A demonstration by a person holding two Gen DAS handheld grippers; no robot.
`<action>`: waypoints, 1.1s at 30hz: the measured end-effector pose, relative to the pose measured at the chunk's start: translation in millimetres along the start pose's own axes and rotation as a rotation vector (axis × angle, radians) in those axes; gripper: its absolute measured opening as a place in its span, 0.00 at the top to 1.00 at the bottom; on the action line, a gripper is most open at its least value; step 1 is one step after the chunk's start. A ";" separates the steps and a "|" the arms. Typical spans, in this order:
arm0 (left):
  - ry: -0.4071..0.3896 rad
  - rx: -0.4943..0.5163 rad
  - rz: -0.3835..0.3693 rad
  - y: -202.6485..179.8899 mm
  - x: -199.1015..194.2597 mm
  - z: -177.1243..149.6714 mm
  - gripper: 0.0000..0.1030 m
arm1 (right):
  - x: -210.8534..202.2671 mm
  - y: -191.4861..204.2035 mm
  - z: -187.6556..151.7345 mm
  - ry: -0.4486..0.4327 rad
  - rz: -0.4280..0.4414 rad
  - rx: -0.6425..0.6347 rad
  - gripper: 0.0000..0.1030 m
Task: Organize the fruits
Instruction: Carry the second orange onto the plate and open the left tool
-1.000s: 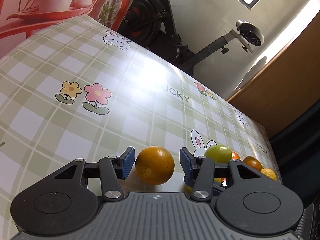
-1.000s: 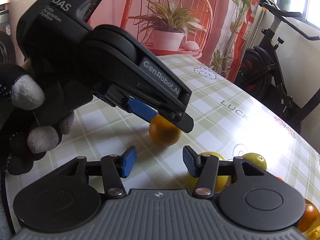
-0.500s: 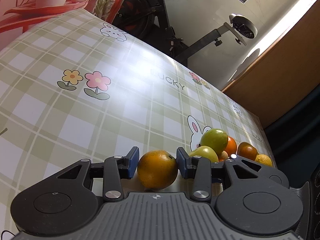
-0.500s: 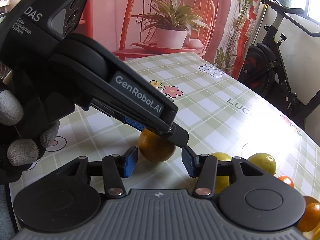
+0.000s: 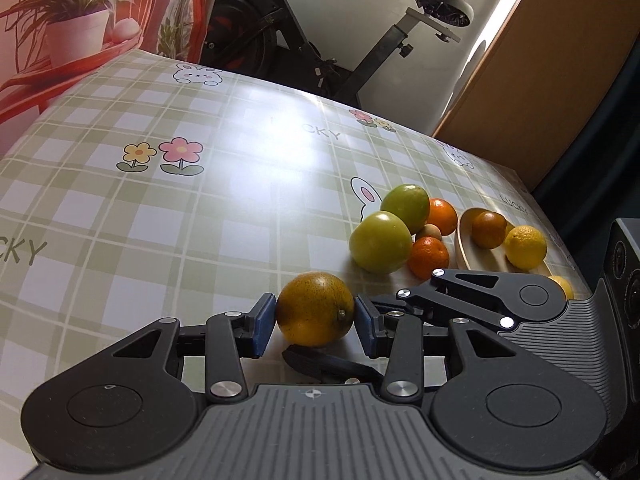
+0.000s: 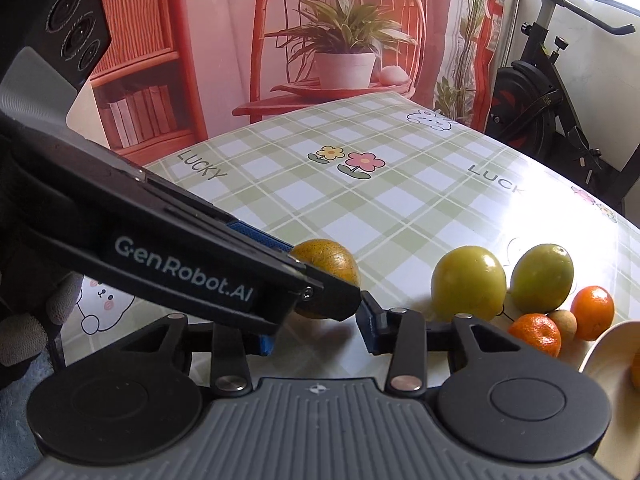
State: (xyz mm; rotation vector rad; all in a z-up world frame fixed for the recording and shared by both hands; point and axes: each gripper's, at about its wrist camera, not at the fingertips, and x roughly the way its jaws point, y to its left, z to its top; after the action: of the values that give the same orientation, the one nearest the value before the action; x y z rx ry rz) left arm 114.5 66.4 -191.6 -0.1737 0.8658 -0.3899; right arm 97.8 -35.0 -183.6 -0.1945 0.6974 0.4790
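The left gripper [image 5: 315, 325] is clamping a speckled orange [image 5: 315, 309] between its blue pads [image 5: 263, 324], which are touching the fruit on both sides; whether the fruit is lifted or just grazing the checked tablecloth [image 5: 160, 220] is hard to tell. Gripping across the widest part is probably meant to keep the round fruit from rolling out on the way to the shallow tan bowl [image 5: 476, 258] off to the right, which is already holding a dark orange [image 5: 489, 229] and a lemon [image 5: 525, 247]. Two green fruits [image 5: 380, 247], two small tangerines [image 5: 430, 256] and a small beige ball-like fruit [image 5: 429, 233] are sitting clustered just beside the bowl, seemingly waiting their turn.

The left gripper is reaching low and nearly level over the table, and in the right wrist view it is slanting down from the upper left, with gloved fingers [image 6: 24, 332] showing at the edge. The right gripper [image 6: 320, 334] is hovering close behind the orange with its jaws standing wide apart and nothing between them, and its far pad [image 6: 368, 326] is sitting just beside the fruit, apparently idling while the left does the carrying
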 end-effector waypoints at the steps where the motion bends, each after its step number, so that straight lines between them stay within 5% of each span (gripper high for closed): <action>1: 0.003 0.011 0.003 -2.9 -1.6 -2.2 0.57 | -4.9 -0.7 -1.0 -0.014 -0.003 0.012 0.60; 18: -0.005 0.171 -0.018 -75.7 -4.9 9.7 0.58 | -72.1 -29.9 -28.2 -0.169 -0.123 0.136 0.61; 33: 0.067 0.357 -0.084 -166.8 61.2 33.0 0.58 | -110.9 -102.8 -62.4 -0.209 -0.315 0.363 0.60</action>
State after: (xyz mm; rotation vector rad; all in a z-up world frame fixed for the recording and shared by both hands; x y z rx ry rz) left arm 131.7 -111.1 -163.0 0.1337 0.8420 -0.6245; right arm 38.5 -185.0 -156.5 0.0874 0.5257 0.0650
